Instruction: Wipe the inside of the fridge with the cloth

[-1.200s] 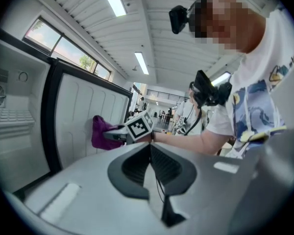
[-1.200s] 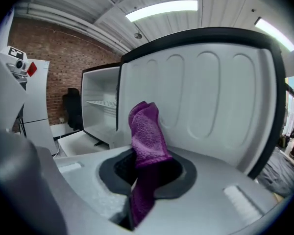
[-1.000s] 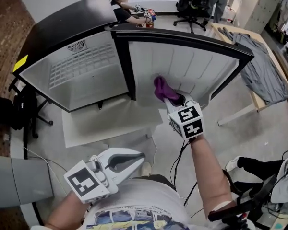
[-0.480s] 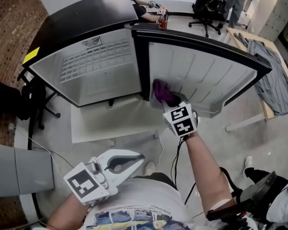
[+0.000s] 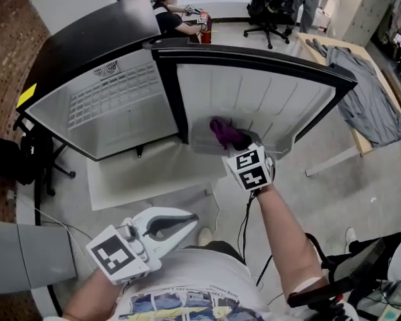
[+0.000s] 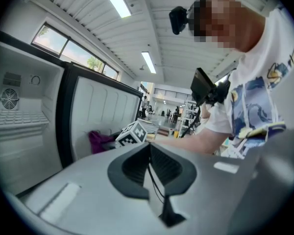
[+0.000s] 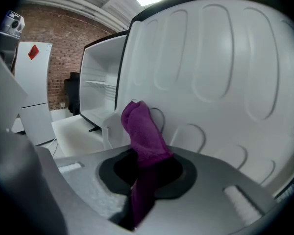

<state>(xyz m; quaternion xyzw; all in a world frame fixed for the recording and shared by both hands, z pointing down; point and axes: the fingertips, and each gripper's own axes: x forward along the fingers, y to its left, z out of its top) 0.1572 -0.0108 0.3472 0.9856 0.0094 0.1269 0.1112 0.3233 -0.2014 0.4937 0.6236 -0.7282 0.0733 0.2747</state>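
White fridge door lining [image 5: 267, 99] is wiped low down by the cloth [image 5: 226, 132], clamped in the right gripper [image 5: 238, 143] and barely shifted since a second ago; the left gripper [image 5: 190, 218] is held closed, empty.

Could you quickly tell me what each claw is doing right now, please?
Left claw: closed, empty.
Right claw: closed on the purple cloth.

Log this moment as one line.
right gripper: shut on cloth | cloth: at fridge door inner face | left gripper: shut, empty
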